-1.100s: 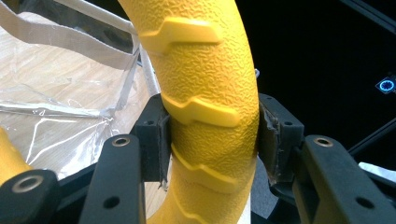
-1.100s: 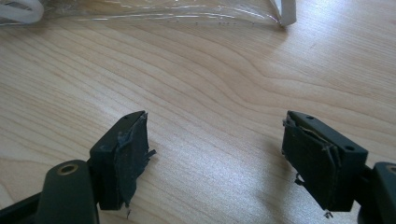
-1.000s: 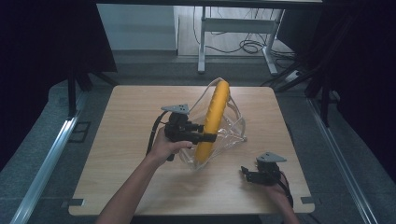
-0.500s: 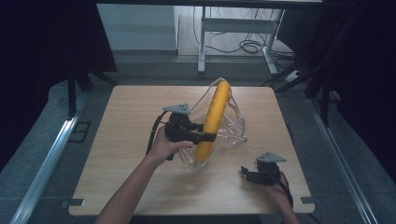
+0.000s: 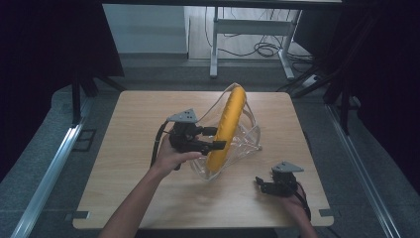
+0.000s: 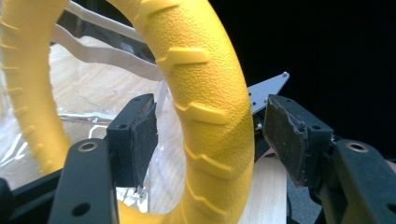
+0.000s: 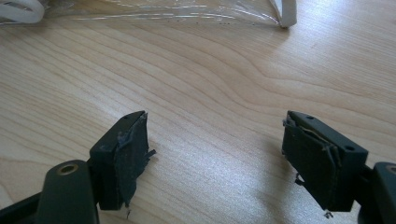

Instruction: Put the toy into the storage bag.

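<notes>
At mid-table, we see the left gripper (image 5: 212, 138) level with the yellow ring (image 5: 227, 130), its jaws having just been opening: they now stand apart on either side of the ring's rim, and the pads (image 6: 142, 135) do not press on it. The ring (image 6: 205, 107) stands on edge inside a clear plastic bag (image 5: 245, 136), the bag slumped open around its lower half, with pale handles (image 6: 109, 56) trailing behind. We judge the ring light and springy, a foam or rubber hoop; its pebbled skin and raised ridges should give the pads good purchase, so the rim where the jaws now straddle it looks the natural hold. The bag we take for thin, slippery film that will crumple and slide, and is best pinched at an edge or by a handle. Released, the ring may tip or roll, since little but the film props it.

Toward the near right corner, the right gripper (image 5: 271, 187) rests low over the table (image 5: 124, 148), its jaws (image 7: 215, 154) wide apart over bare wood, well clear of the bag.

The table is pale, smooth wood grain. Beyond it we see grey floor, a metal frame (image 5: 247, 29) with cables (image 5: 265, 48), and dark curtains on both sides.
</notes>
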### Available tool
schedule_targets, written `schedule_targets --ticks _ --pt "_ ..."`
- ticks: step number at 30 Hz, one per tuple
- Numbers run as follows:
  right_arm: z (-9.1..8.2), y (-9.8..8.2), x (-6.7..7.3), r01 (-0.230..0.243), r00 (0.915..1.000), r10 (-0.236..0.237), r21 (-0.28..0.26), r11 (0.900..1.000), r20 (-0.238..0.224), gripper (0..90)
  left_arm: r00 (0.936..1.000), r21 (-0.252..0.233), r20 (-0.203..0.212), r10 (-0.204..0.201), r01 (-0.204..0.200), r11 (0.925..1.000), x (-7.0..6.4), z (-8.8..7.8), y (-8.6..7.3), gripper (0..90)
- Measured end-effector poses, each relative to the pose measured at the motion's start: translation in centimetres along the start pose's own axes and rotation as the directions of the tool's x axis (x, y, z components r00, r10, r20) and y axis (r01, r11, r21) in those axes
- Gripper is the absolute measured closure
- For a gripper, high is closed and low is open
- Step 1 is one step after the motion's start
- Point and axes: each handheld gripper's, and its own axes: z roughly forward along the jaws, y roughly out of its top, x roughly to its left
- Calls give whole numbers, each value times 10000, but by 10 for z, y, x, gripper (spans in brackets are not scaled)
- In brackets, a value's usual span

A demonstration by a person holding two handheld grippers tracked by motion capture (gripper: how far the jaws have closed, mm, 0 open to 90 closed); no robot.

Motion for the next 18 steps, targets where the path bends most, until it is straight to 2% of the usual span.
schedule_targets --ticks 8,14,16,17,18 --pt "0 0 0 -8 10000 8 10 10000 37 232 9957 -187 -901 211 -229 9996 -7 -20 -6 353" --pt "0 0 0 11 10000 -11 10 10000 37 232 9872 -280 -1572 274 -322 9991 -10 -39 -12 350" --pt "0 0 0 -1 10000 1 16 10000 39 232 9821 -201 -1857 323 -366 9991 -10 -44 -15 348" --pt "0 0 0 8 10000 -8 5 10000 40 232 9821 -201 -1857 323 -366 9991 -10 -44 -15 347" --pt "0 0 0 -12 10000 12 14 10000 32 231 9770 -167 -2098 372 -417 9990 -10 -49 -18 347"
